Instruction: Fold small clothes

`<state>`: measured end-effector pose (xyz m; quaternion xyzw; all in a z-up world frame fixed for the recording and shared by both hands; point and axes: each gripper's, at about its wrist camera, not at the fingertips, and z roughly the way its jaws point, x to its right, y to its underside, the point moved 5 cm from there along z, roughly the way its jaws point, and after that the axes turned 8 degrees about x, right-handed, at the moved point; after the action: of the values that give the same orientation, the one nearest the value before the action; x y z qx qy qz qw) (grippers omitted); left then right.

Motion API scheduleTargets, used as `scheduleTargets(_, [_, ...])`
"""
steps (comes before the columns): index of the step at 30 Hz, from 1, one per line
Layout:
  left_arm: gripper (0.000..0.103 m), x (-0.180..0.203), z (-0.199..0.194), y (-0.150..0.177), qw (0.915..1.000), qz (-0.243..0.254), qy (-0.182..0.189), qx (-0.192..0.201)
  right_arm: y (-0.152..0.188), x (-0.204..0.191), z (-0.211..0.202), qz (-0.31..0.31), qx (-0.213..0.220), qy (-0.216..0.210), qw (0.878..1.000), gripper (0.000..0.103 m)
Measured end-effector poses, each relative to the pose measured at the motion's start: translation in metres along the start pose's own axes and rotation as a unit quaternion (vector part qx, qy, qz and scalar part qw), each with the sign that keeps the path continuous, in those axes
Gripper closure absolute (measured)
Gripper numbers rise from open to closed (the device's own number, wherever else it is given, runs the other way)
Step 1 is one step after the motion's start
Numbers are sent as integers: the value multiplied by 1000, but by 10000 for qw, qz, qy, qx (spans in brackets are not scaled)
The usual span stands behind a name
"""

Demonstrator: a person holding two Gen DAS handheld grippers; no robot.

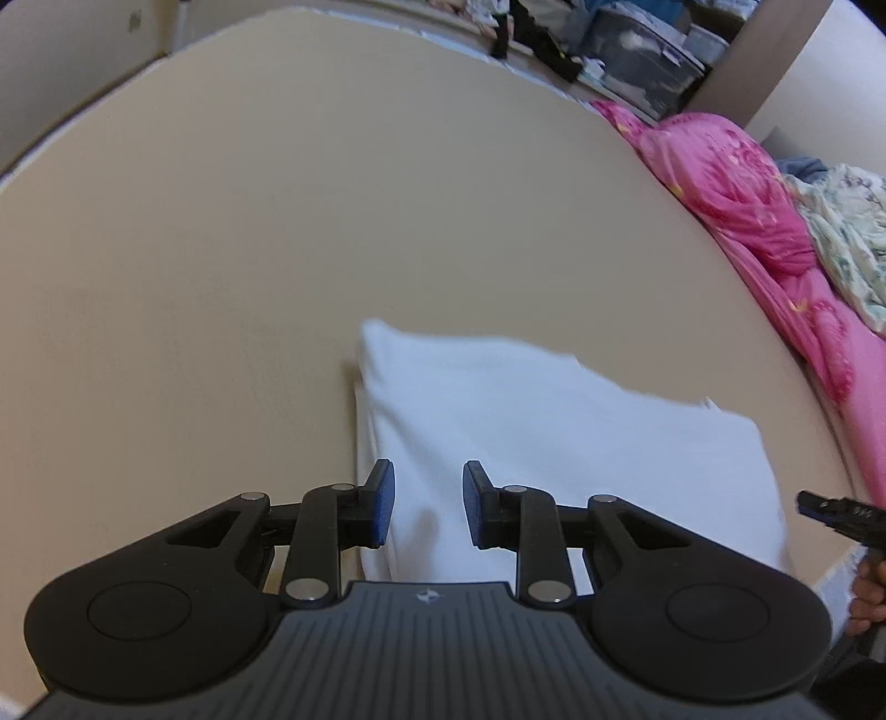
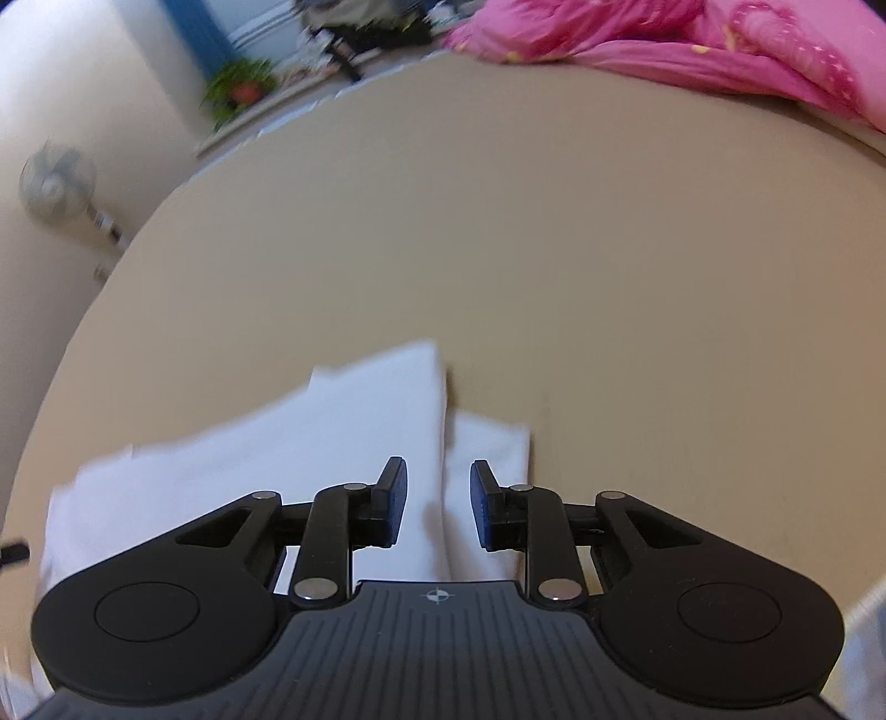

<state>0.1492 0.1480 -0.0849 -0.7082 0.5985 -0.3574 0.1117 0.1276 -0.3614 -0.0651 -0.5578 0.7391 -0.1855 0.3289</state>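
Both wrist views low, close, facing forward over flat beige tabletop; shared: folded white cloth, pink quilt.

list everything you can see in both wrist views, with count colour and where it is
white garment: 1, white, partly folded, on the near part of the tan surface under both grippers
tan surface: 1, beige, fills most of both views
pink bedding: 1, bright pink, along the surface's far right edge
floral cloth: 1, pale green print, beside the pink bedding
storage bins: several, grey, far background
potted plant: 1, green, far left background
fan: 1, white, by the left wall
left gripper: 1, black with blue pads, open over the garment
right gripper: 1, same, open over the garment
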Motion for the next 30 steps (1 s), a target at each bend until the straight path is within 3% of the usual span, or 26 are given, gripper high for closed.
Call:
scheduleTargets(5, [74,1,-21,30,9992,133,208,-326,29,4,-27,-333,-309,-50,9990,76])
scheduleTargets(9, [74,3,-32,60,9955,696,117,-627,52,12,-39,-501,-601,-146,9968,76])
scheduleTargets(14, [74,-1,-37,92,9904,994,74,-954,76,12,-46,-912,-780,-149,9927,76])
scheduleTargets(15, [79,-1,-35,96,9892,1076,38,-997,76,12,-47,-921,-767,-141,9927,76])
scheduleTargets(16, [94,0,-34,100,9880,1158,-4,-1027,76,11,-48,-873,-744,-147,9933,86])
scheduleTargets(17, [99,2,-33,104,9871,1197,3,-1061,75,12,-50,-825,-686,-140,9941,97])
scheduleTargets(19, [99,5,-38,105,9869,1301,-1,-956,72,9,-56,-762,-545,-200,9954,100])
scheduleTargets(22, [100,-6,-61,98,9953,683,144,-677,62,10,-73,-456,-120,-268,9985,100])
scheduleTargets(24, [99,-10,-60,100,9957,593,-37,-711,60,16,-81,-128,-8,-263,9996,100])
scheduleTargets(27, [94,-9,-44,106,9922,734,-311,-954,72,22,-65,-263,-435,148,9986,99])
scheduleTargets(29, [93,-6,-48,96,9937,813,-453,-621,76,18,-58,-604,-458,392,9964,99])
scheduleTargets(30, [90,-5,-53,87,9948,804,-523,-345,73,15,-61,-738,-203,544,9956,99])
